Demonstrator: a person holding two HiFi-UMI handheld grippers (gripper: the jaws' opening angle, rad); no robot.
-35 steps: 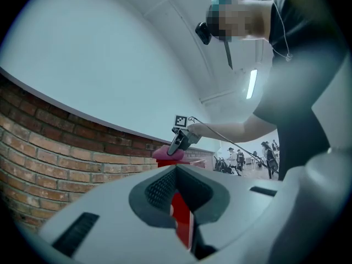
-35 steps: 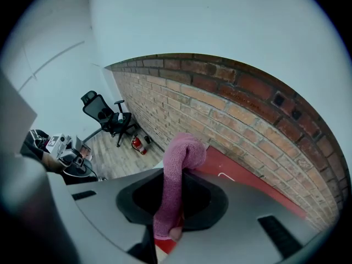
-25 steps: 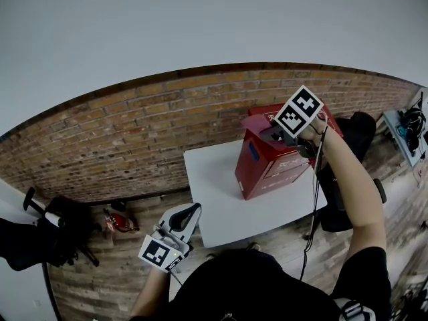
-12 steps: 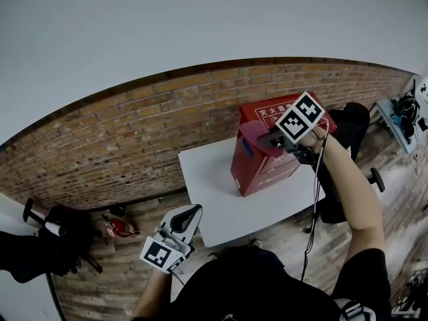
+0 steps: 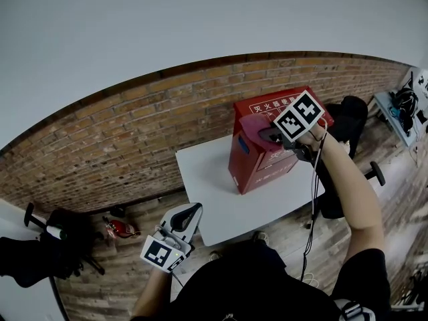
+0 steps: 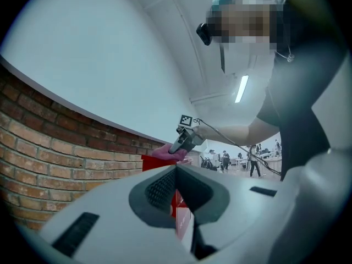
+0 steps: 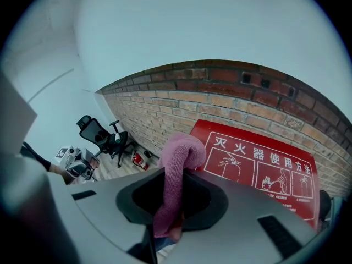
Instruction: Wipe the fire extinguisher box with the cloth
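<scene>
The red fire extinguisher box (image 5: 257, 154) stands on the white table (image 5: 214, 199) near its far right end; its top panel with white print (image 7: 258, 164) fills the right gripper view. My right gripper (image 5: 267, 134) is shut on the pink cloth (image 7: 177, 175), which lies over the box's top left part (image 5: 253, 126). In the left gripper view the box (image 6: 159, 163) and the right gripper on it show far off. My left gripper (image 5: 189, 214) hangs low at the table's near left corner, jaws together, nothing in them.
A brick wall (image 5: 134, 126) runs behind the table. A small red fire extinguisher (image 5: 119, 228) lies on the wooden floor at left beside a black office chair (image 5: 40, 246). Another black chair (image 5: 351, 119) stands right of the table.
My right gripper with the cloth has slid left along the box's top, toward its left edge. The left gripper has stayed where it was.
</scene>
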